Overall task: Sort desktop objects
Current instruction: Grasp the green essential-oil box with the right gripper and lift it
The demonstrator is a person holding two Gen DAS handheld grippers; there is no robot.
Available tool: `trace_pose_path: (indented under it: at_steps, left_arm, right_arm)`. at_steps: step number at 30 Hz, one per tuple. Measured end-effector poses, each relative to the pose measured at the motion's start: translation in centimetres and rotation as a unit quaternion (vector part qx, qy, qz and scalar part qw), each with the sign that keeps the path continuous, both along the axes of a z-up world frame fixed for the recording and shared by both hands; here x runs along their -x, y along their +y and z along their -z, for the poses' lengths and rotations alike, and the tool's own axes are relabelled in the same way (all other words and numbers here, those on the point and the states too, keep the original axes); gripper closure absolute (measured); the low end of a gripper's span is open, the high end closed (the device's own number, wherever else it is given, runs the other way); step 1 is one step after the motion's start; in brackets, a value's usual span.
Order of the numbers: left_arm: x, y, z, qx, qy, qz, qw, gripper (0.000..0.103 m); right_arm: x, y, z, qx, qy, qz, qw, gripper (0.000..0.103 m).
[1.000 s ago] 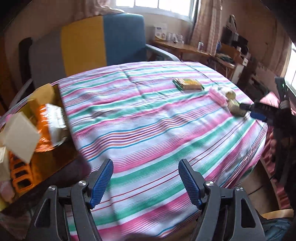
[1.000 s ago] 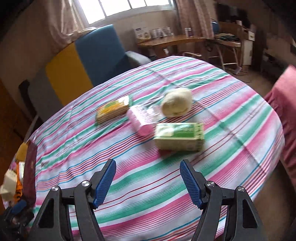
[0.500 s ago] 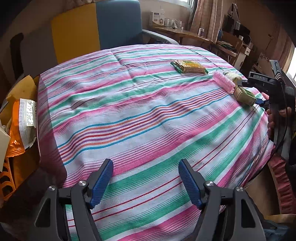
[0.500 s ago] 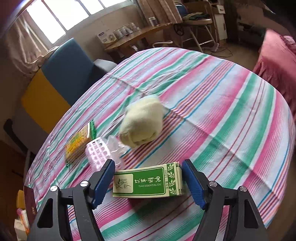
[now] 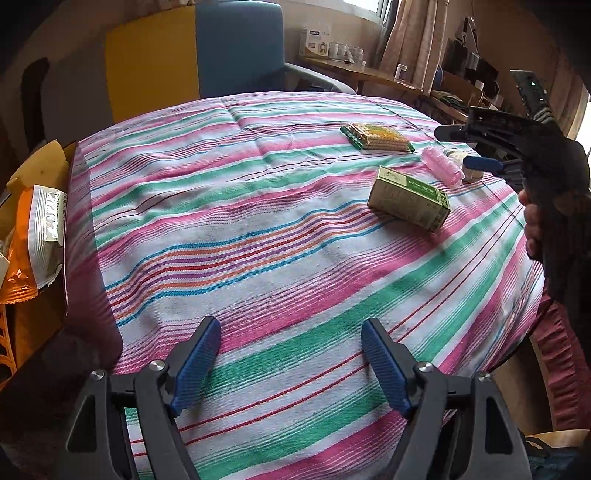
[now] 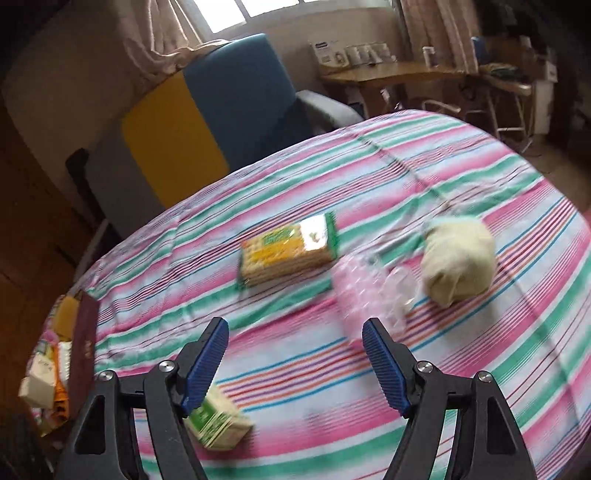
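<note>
On the striped cloth (image 5: 280,258), the green box (image 5: 410,201) lies beside the pink roller (image 5: 441,170).

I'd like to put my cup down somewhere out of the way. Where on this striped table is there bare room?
The wide middle of the striped cloth is bare, from the left gripper up to the green box. It is crowded at the right: cracker pack, pink roller, cream bundle, with the right gripper nearby.

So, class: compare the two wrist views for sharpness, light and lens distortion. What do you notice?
Left wrist view: sharp, stripes on the tablecloth crisp, green box clear; fisheye bows the table edge, corners dark. Right wrist view: motion-smeared, cracker packet and pink plastic case blurred; window blown out white.
</note>
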State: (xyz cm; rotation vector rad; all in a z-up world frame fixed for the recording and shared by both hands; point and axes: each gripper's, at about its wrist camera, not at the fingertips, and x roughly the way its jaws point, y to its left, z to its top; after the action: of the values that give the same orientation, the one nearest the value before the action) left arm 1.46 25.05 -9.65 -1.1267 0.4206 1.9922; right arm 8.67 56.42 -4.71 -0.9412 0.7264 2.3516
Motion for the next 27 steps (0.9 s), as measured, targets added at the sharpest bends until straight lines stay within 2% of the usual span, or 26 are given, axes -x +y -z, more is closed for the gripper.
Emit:
trace_pose_path:
  at_steps: [2, 6, 10, 12, 14, 23, 27]
  left_arm:
    - [0.0, 0.0, 0.0, -0.002, -0.001, -0.001, 1.0, 0.023]
    - [0.1, -0.2, 0.0, -0.006, -0.003, 0.0, 1.0, 0.023]
    - [0.2, -0.3, 0.0, -0.01, -0.007, -0.002, 0.9999, 0.023]
    - [0.2, -0.3, 0.0, -0.011, -0.007, -0.002, 0.9999, 0.023]
    - [0.2, -0.4, 0.1, -0.012, -0.007, -0.003, 0.9999, 0.023]
    - [0.0, -1.5, -0.3, -0.015, -0.021, -0.018, 0.9995, 0.023]
    - [0.2, -2.6, -0.5, -0.024, -0.037, -0.036, 0.9984, 0.023]
  right_arm:
    - [1.1, 1.9, 0.3, -0.02, -0.018, 0.017, 0.999, 0.027]
    - [3.6, 4.1, 1.7, -0.029, -0.047, 0.028, 0.998, 0.026]
    - [5.0, 4.3, 3.2, 0.008, -0.068, -0.003, 0.998, 0.023]
    - [5.4, 2.9, 4.2, 0.012, -0.082, -0.027, 0.996, 0.023]
    - [5.5, 1.2, 4.3, -0.002, -0.076, -0.049, 0.996, 0.023]
    - [6.4, -7.0, 4.3, 0.001, -0.042, -0.137, 0.99, 0.028]
    - [6.8, -10.3, 4.3, 0.022, -0.032, -0.165, 0.986, 0.027]
